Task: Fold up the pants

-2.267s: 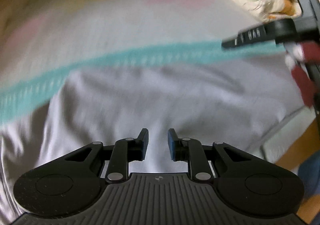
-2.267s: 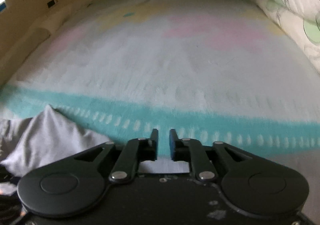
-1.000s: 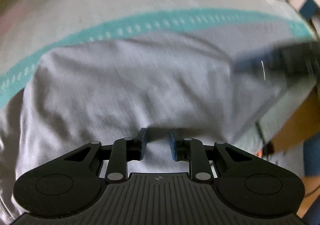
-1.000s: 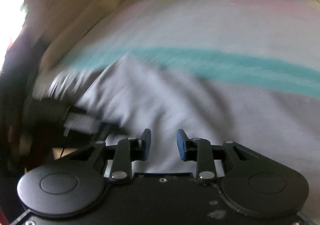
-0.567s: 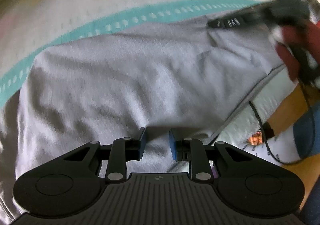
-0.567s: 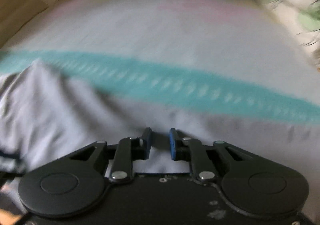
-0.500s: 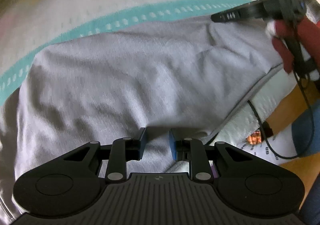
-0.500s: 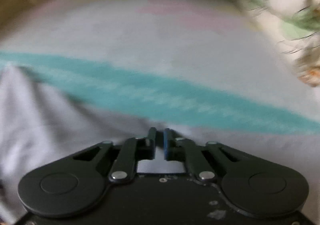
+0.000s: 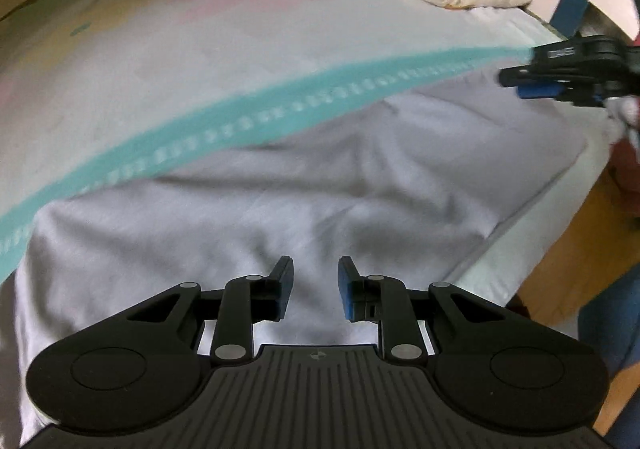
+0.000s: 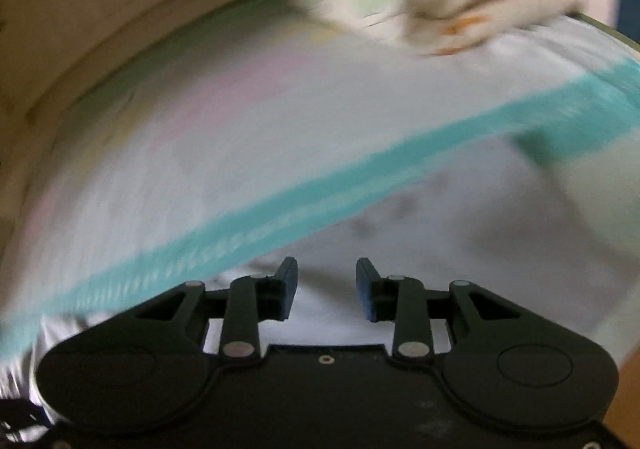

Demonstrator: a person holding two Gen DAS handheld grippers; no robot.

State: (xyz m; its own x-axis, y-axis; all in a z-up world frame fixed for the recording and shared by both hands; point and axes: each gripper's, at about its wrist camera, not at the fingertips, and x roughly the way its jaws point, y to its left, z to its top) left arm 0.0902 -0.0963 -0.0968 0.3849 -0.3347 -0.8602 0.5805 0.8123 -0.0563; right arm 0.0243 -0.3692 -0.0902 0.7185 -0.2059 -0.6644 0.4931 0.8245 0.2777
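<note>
A: Where are the pants (image 9: 280, 209)?

B: Flat on the bed (image 9: 200, 61), near its front edge, just below the teal stripe (image 9: 248, 121). Pale grey, a few soft creases across the middle.

A: Jaws?

B: Left gripper (image 9: 314, 287) has its jaws parted a little, nothing between the pads, and it hovers over the near hem. Right gripper (image 10: 326, 289) has just been opening; the gap is clear, no cloth in it. From the left wrist it shows at the far right corner (image 9: 560, 77).

A: Handling?

B: Looks like thin, limp knit. Light, no stiffness, so it will sag and drag if lifted by one point. Not fragile. I'd say pinch both layers at an edge or corner, one gripper at each end, and lift together so the fold lands square.

A: Risk?

B: Catching the sheet (image 10: 240, 129) with the cloth. The right view is blurred, so its exact spot over the pants is unclear.
</note>
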